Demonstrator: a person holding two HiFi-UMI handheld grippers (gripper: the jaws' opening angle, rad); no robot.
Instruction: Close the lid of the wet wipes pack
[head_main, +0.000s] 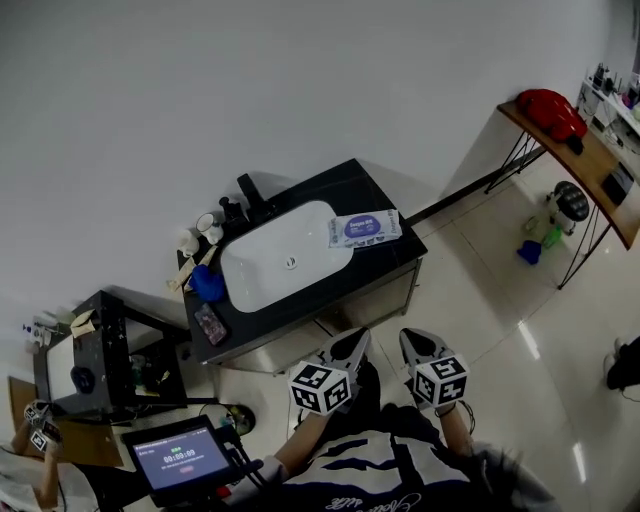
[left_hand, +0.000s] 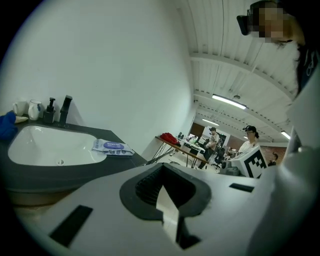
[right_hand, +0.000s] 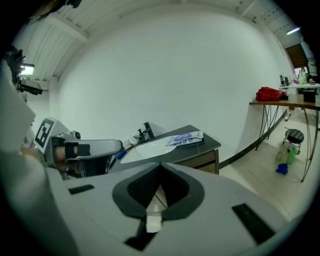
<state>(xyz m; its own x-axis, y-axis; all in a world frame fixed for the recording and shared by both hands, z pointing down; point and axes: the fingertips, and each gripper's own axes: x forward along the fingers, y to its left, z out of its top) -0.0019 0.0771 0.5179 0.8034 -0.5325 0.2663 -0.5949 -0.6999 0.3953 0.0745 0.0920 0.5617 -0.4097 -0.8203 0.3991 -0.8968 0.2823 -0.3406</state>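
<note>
Holding two white two-jaw grippers low by the torso: left gripper (head_main: 358, 338), right gripper (head_main: 410, 340), jaws of each meeting tip to tip, gripping nothing. Noting one flat white-and-purple plastic wet wipes pack (head_main: 365, 228) lying on glossy black countertop (head_main: 395, 262), just beside white oval basin (head_main: 285, 262); lid state unreadable.

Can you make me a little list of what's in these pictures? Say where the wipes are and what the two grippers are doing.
Wet wipes pack: lying flat on the black counter, just right of the sink in the head view
Pack lid: too small to tell if open or closed
Sink: white, set into the counter
Blue cloth: at the sink's left end
Left gripper: jaws together, holding nothing, far from the pack
Right gripper: jaws together, holding nothing, beside the left one
</note>
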